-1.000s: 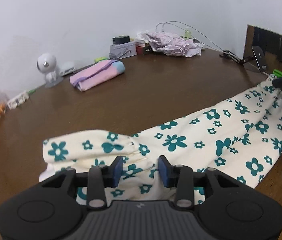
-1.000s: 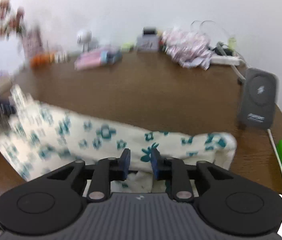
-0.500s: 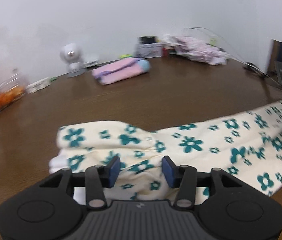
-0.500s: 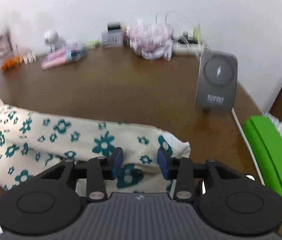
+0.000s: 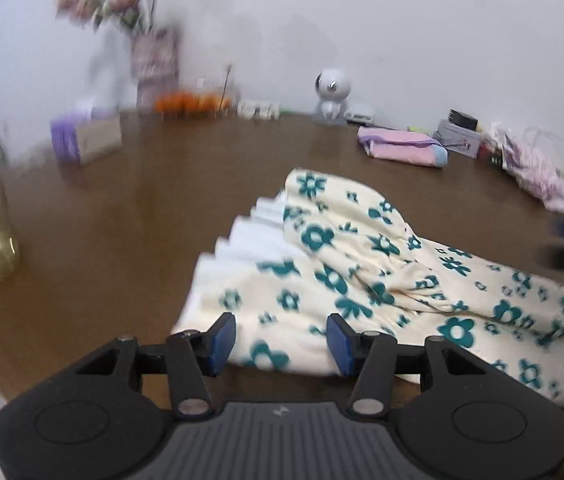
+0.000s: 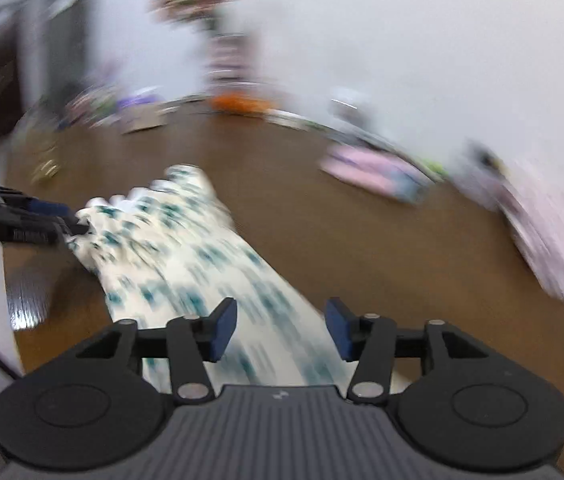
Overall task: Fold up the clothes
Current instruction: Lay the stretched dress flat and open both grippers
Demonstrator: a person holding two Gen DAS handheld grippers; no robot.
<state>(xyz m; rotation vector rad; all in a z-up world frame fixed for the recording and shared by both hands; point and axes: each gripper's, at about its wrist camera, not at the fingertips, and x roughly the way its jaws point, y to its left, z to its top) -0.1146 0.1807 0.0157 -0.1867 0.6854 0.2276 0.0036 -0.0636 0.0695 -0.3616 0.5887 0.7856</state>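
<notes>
The left hand-held gripper (image 5: 278, 338) is spreading its jaws, the floral garment (image 5: 382, 280) lying under and between them, unpinched. The right hand-held gripper (image 6: 280, 328) is spreading too, over the garment's other end, pads clear of it. The garment lies stretched along the bench (image 5: 142, 208) near its front edge. Behind it the brown top is bare. A pink folded cloth (image 5: 402, 148), box (image 5: 86, 140) and small camera (image 5: 332, 96) line the wall.

- White round-headed figurine (image 5: 331, 94) by the wall.
- Oranges (image 5: 186, 103) in a wire basket.
- Vase of flowers (image 5: 154, 62).
- Purple tissue box (image 5: 86, 139) on brown table (image 5: 122, 220).
</notes>
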